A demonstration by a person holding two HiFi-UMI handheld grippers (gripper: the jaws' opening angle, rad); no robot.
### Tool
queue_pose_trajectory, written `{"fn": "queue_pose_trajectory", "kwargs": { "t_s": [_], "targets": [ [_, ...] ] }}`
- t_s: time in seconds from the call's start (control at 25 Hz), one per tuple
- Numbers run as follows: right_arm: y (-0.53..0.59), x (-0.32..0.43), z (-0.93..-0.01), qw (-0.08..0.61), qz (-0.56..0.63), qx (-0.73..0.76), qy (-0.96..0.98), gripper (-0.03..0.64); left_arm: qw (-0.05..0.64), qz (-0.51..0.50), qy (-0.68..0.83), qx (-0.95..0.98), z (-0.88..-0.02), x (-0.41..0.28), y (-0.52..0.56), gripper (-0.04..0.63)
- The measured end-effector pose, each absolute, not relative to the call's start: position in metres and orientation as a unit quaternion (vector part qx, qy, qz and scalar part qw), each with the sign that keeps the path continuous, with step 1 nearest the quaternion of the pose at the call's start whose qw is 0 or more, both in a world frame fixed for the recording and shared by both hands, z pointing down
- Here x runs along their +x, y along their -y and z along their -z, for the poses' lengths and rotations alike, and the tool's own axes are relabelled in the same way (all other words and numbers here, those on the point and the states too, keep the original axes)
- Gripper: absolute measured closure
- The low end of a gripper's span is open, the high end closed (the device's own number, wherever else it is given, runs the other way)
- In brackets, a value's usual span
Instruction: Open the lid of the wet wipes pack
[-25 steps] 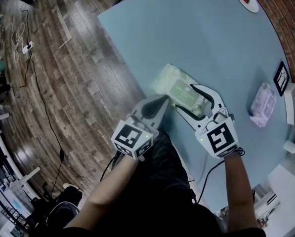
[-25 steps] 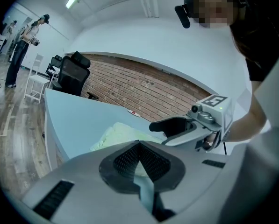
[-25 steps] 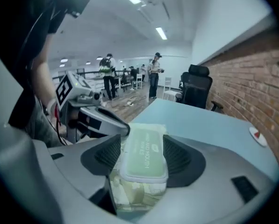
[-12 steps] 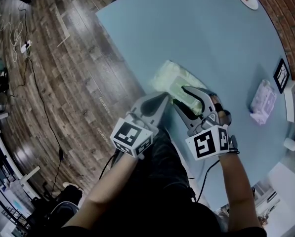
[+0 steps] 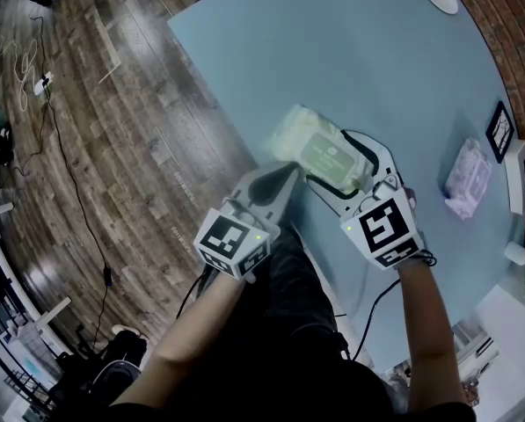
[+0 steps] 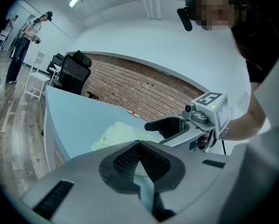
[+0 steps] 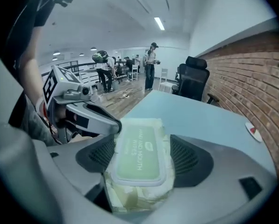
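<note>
Pale blue tabletop (image 5: 376,69) over a wood plank floor (image 5: 113,148), with a brick wall (image 7: 251,73) running along the far side. The wet wipes pack (image 5: 319,152) lies flat on the tabletop, lid side up, close to the edge where the person stands.

The right tongs (image 5: 328,158) straddle the pack from its near end. Their jaws are opening right now, and the pack sits between them, but the pads don't look like they're pressing on it. The left tongs (image 5: 288,172) are clenched together, tip right against the pack's left edge. They could be nipping a bit of wrapper, I honestly can't tell.

Handling-wise I'd call it a light, squishy pouch in crinkly film. It'll probably skate on that smooth top and buckle if squeezed. The only stiff bit is the flip lid (image 7: 140,153), a pale green rounded rectangle. My guess is pin the pouch with one tool and catch the lid's thin lip with the other. I can't make out which end has the tab.

The right gripper view gives the lid close up, print and all, plus the crumpled near end. The head view shows the overall layout, including a lilac pack (image 5: 467,183) well away from the wipes. The left gripper view mostly shows its own jaws and the pack's puffy body, with no lid visible.
</note>
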State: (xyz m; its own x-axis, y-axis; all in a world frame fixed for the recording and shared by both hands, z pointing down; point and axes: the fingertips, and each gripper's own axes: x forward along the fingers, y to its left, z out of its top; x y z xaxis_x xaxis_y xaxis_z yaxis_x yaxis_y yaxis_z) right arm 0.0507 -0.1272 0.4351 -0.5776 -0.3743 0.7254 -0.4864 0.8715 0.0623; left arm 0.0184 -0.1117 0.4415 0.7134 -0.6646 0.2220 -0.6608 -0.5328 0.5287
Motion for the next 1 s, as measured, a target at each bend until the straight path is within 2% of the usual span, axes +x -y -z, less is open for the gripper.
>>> {"fn": "queue_pose_trajectory", "kwargs": {
  "t_s": [0.08, 0.24, 0.44, 0.68, 0.72, 0.92, 1.0],
  "targets": [
    [0.126, 0.047, -0.438, 0.401, -0.091, 0.231, 0.882, 0.231, 0.301, 0.005, 0.377, 0.876, -0.441, 0.019, 0.112, 0.581],
    [0.127, 0.046, -0.446, 0.432, -0.082, 0.223, 0.87, 0.229, 0.302, 0.005, 0.377, 0.876, -0.441, 0.02, 0.112, 0.581],
    [0.133, 0.05, -0.437, 0.412, -0.092, 0.232, 0.877, 0.229, 0.305, 0.009, 0.375, 0.876, -0.442, 0.02, 0.112, 0.581],
    [0.129, 0.042, -0.426, 0.429, 0.05, 0.224, 0.874, 0.232, 0.309, 0.013, 0.371, 0.876, -0.442, 0.019, 0.114, 0.581],
    [0.126, 0.041, -0.425, 0.432, 0.071, 0.22, 0.872, 0.244, 0.309, 0.013, 0.371, 0.876, -0.442, 0.019, 0.114, 0.582],
    [0.11, 0.036, -0.426, 0.434, 0.116, 0.211, 0.868, 0.399, 0.31, 0.017, 0.369, 0.876, -0.441, 0.019, 0.114, 0.581],
    [0.106, 0.036, -0.43, 0.439, 0.129, 0.214, 0.863, 0.436, 0.309, 0.015, 0.369, 0.877, -0.442, 0.019, 0.114, 0.581]
  ]
}}
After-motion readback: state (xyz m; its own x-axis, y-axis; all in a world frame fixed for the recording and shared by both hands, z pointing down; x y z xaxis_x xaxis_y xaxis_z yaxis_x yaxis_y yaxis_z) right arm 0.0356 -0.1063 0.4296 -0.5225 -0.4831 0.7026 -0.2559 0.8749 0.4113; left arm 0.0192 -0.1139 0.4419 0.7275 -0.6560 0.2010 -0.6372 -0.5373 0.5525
